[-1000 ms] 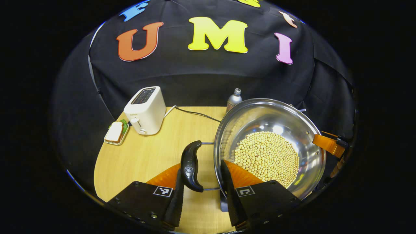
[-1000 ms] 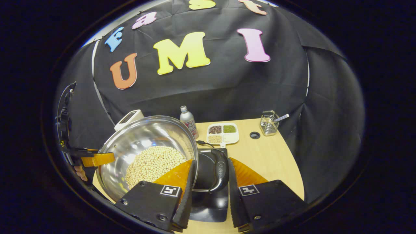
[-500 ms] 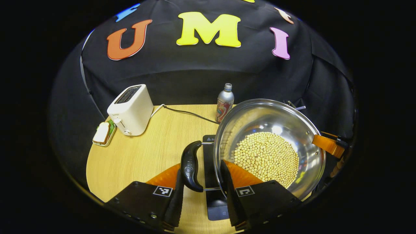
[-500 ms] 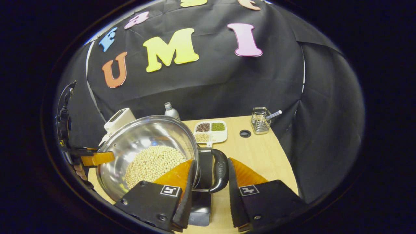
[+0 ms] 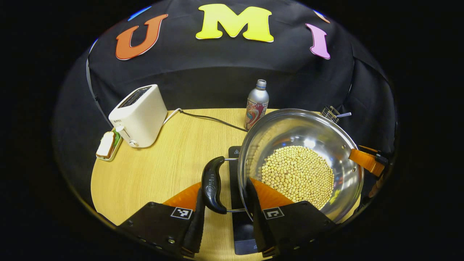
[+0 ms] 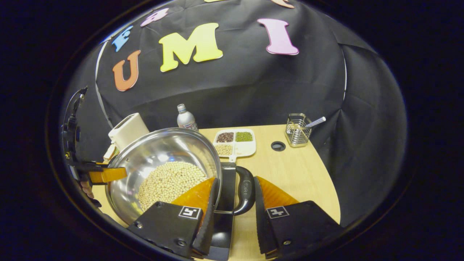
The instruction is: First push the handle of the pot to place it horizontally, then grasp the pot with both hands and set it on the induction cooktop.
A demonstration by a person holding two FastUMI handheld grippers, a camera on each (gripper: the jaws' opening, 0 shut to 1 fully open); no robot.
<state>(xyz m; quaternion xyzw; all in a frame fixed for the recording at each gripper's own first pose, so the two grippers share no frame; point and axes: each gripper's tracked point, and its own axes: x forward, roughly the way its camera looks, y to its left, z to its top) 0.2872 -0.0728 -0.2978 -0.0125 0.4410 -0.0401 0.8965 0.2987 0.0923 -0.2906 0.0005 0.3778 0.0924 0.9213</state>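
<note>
A steel pot [image 5: 301, 134] holding soybeans [image 5: 297, 174] hangs above the wooden table [image 5: 163, 170], carried by both grippers. My left gripper [image 5: 225, 217] is shut on the pot's black left handle [image 5: 212, 183], its right finger against the pot wall. My right gripper [image 6: 233, 217] is shut the same way on the black right handle [image 6: 246, 190] of the pot [image 6: 159, 148]. The black induction cooktop [image 5: 243, 235] lies flat just under the pot; it also appears as the cooktop [image 6: 223, 232] between my right fingers. Each view shows the other gripper's orange finger at the far rim.
A white toaster [image 5: 137, 116] with its cord [image 5: 210, 119] and a small plate of bread [image 5: 107, 145] stand at the back left. A metal bottle [image 5: 256, 105] is behind the pot. A divided dish of beans [image 6: 235, 141], a wire rack [image 6: 298, 130] and a table hole [image 6: 278, 146] sit at the back right.
Both grippers have carried the pot across the table. More of the cooktop now shows beneath it, and the bottle has come out from behind the rim. Both grips are unchanged.
</note>
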